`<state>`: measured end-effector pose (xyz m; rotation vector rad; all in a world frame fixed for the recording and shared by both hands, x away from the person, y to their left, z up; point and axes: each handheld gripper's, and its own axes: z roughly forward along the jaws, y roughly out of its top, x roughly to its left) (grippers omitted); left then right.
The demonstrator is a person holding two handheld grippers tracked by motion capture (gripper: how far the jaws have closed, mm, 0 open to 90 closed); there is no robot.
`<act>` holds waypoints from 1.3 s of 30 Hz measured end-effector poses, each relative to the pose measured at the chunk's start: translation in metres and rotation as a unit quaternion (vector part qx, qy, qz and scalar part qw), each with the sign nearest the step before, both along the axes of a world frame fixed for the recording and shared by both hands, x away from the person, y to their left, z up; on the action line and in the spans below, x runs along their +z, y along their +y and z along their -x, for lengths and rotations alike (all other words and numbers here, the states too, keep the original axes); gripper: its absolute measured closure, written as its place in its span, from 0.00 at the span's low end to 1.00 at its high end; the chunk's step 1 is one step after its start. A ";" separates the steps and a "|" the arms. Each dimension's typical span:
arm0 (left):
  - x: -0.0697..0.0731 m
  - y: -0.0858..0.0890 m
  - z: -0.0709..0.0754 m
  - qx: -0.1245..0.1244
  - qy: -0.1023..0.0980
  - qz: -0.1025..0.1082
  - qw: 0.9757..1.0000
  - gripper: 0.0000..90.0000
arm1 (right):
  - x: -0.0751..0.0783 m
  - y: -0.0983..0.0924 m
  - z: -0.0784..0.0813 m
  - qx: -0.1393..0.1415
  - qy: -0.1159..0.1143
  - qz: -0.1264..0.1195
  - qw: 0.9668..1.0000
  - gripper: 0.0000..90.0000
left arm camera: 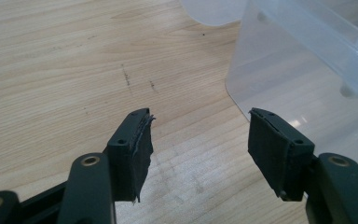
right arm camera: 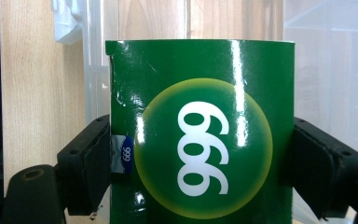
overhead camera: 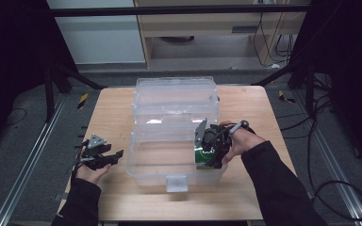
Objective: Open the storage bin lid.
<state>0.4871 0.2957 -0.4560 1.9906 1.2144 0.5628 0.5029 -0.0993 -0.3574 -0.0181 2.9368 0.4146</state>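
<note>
A clear plastic bin (overhead camera: 143, 170) stands open in the middle of the wooden table, its lid (overhead camera: 175, 96) folded back behind it. My right gripper (overhead camera: 206, 153) is over the bin's front right corner, shut on a green box (right arm camera: 200, 130) with white "999" in a yellow-green circle; the box (overhead camera: 201, 157) hangs inside the bin. Its black pads (right arm camera: 91, 165) press both sides of the box. My left gripper (overhead camera: 115, 157) rests at the table's left, just outside the bin wall (left arm camera: 279, 70), open with nothing between its pads (left arm camera: 137, 156).
The bin's front latch (overhead camera: 176, 182) points toward the near table edge. Bare wood (left arm camera: 65, 70) lies left of the bin. Black frame legs and cables stand on the grey floor around the table; a shelf unit (overhead camera: 217, 28) is at the back.
</note>
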 end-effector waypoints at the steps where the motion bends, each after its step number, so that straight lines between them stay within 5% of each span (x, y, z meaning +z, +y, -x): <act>1: 0.000 0.000 0.000 0.000 0.000 0.000 1.000 0.43 | 0.000 0.000 0.000 0.000 0.000 0.000 1.000 0.19; 15: 0.000 0.001 0.000 0.000 0.000 0.000 1.000 0.43 | -0.014 -0.003 0.000 0.007 0.005 0.011 1.000 0.19; 28: 0.000 0.001 0.000 -0.001 0.001 0.000 1.000 0.43 | -0.026 0.000 -0.003 0.002 0.032 0.024 0.999 0.18; 39: 0.001 0.001 0.000 -0.002 0.000 0.000 1.000 0.43 | -0.028 -0.003 -0.002 -0.012 0.032 0.012 0.999 0.17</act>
